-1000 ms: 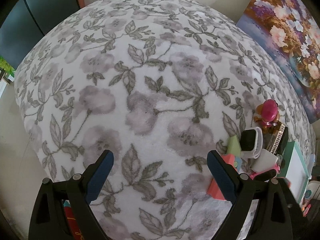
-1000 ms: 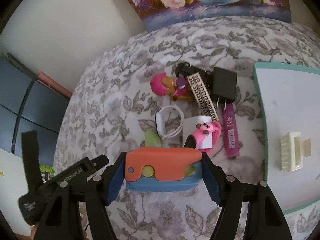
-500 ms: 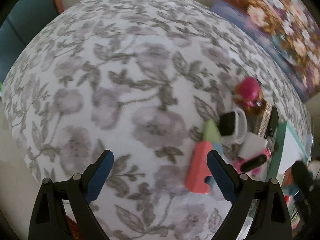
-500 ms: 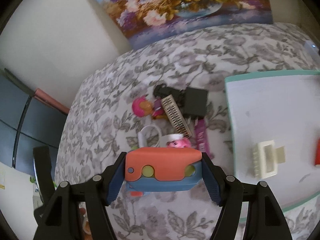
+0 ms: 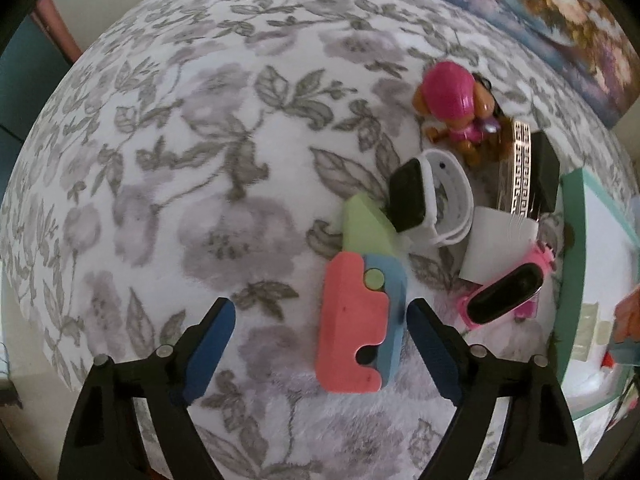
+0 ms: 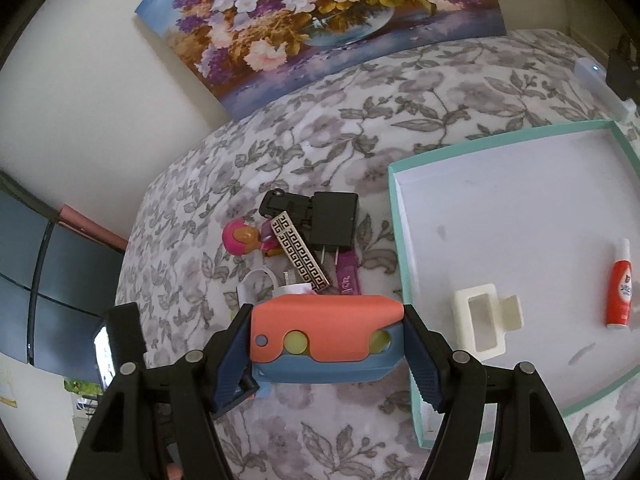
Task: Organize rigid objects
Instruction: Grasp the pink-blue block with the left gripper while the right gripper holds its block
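Right gripper [image 6: 326, 346]: jaws clamped on the two ends of an orange-and-blue toy [image 6: 326, 338], held level and crosswise above the floral blanket [image 6: 304, 140], just left of the tray's [image 6: 400, 240] teal left wall. Left gripper [image 5: 320, 350]: jaws spread wide, nothing between the pads, pointing down over the blanket; a second orange-and-blue toy [image 5: 358, 328] lies flat just inside its right finger [image 5: 434, 350], contact not clear.

Tray holds a white clip [image 6: 482, 326] and a red tube [image 6: 618, 294] near its right edge.

Pile on the blanket left of the tray: pink figure [image 6: 242, 236], black charger [image 6: 334, 220], patterned bar [image 6: 300, 256], purple stick [image 6: 348, 278], white watch [image 5: 432, 196], pink band [image 5: 506, 294].
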Tool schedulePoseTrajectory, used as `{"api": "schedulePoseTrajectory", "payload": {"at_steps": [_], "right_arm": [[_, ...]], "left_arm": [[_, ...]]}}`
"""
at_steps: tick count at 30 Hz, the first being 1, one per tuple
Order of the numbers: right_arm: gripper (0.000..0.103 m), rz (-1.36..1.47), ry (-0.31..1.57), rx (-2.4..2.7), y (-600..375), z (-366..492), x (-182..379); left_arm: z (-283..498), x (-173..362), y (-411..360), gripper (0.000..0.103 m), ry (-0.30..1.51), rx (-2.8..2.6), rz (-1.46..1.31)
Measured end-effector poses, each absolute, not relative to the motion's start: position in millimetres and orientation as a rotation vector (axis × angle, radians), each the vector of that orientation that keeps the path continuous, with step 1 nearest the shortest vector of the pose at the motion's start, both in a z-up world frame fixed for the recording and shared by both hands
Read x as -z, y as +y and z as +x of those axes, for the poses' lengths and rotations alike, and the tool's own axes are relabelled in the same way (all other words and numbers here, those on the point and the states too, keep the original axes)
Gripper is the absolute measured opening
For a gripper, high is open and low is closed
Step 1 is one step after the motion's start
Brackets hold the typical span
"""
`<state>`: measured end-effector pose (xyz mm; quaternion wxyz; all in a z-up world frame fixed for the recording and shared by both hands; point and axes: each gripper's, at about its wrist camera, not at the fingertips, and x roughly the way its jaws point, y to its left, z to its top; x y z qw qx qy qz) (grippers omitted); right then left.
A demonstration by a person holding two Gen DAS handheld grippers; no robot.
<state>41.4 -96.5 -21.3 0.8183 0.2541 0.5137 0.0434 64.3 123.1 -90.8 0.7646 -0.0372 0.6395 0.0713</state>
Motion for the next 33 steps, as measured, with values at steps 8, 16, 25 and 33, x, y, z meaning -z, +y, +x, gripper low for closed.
{"api": "schedulePoseTrajectory", "payload": {"at_steps": [8, 16, 25, 33], "right_arm": [[0.073, 0.571, 1.095, -0.090, -108, 40, 23], [0.073, 0.594, 1.092, -0.091, -115, 38, 22], [0.073, 0.621, 1.100, -0.087, -124, 37, 25], [0.073, 0.640, 1.090, -0.094, -130, 36, 23]], "left_arm": [[70, 100, 105, 0.075, 1.374, -0.141, -0.012], [78, 96, 83, 0.052, 1.348, -0.095, 0.005], [74, 93, 74, 0.044, 1.351, -0.059, 0.000], [72, 76, 85, 0.044, 1.314, -0.060, -0.083]]}}
